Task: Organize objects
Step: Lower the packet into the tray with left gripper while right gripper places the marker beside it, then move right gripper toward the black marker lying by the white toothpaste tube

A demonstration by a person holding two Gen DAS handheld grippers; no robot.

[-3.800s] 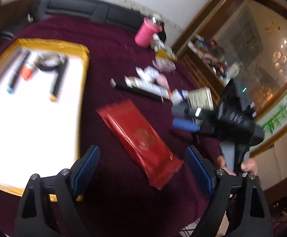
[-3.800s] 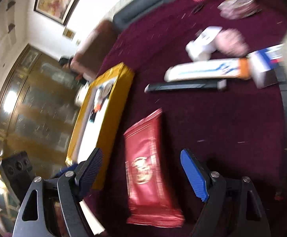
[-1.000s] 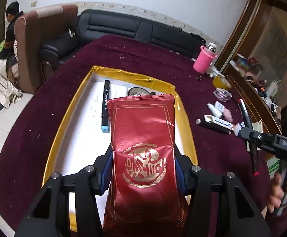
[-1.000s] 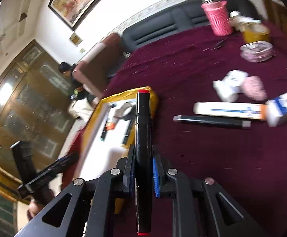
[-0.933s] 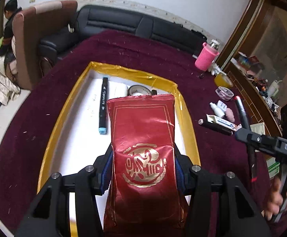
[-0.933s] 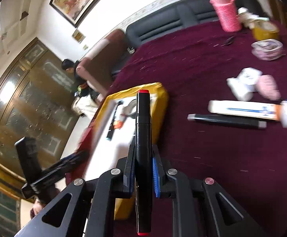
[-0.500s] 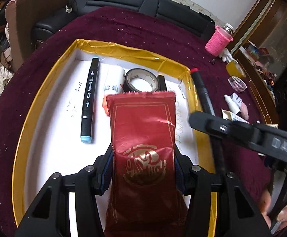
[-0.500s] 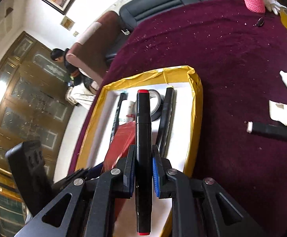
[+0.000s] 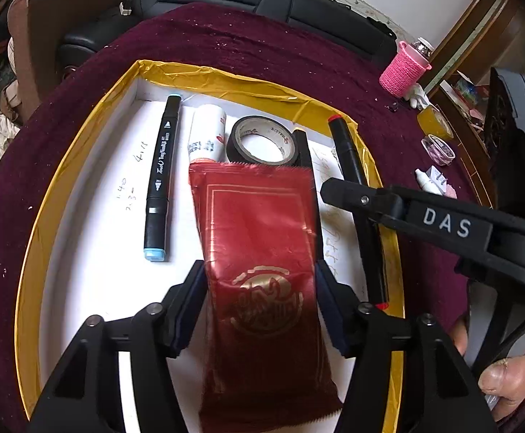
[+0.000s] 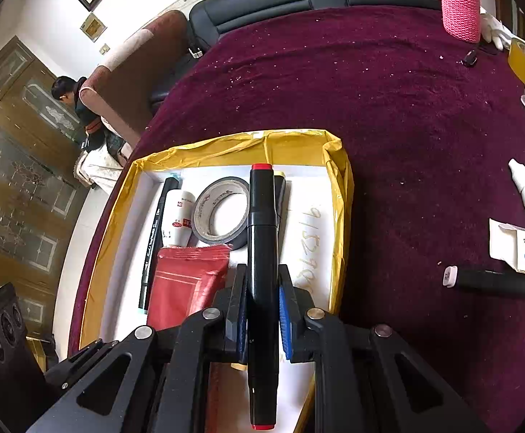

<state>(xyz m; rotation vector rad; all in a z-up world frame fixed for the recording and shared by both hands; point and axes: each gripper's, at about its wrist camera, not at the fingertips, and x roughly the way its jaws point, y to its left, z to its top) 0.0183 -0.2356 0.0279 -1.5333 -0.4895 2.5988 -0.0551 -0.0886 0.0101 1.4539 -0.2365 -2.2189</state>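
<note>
Left gripper (image 9: 260,303) at lower centre of left view, jaws just been opening, red foil packet (image 9: 258,238) between pads, lying blurred over white floor of gold-rimmed tray (image 9: 204,75); contact unclear

Right gripper (image 10: 261,319) clamped tight on red-capped black marker (image 10: 261,252), lower centre of right view, over tray's right side

Blue-capped marker (image 9: 159,180), white tube (image 9: 207,133), tape roll (image 9: 260,140) in tray's upper part
</note>
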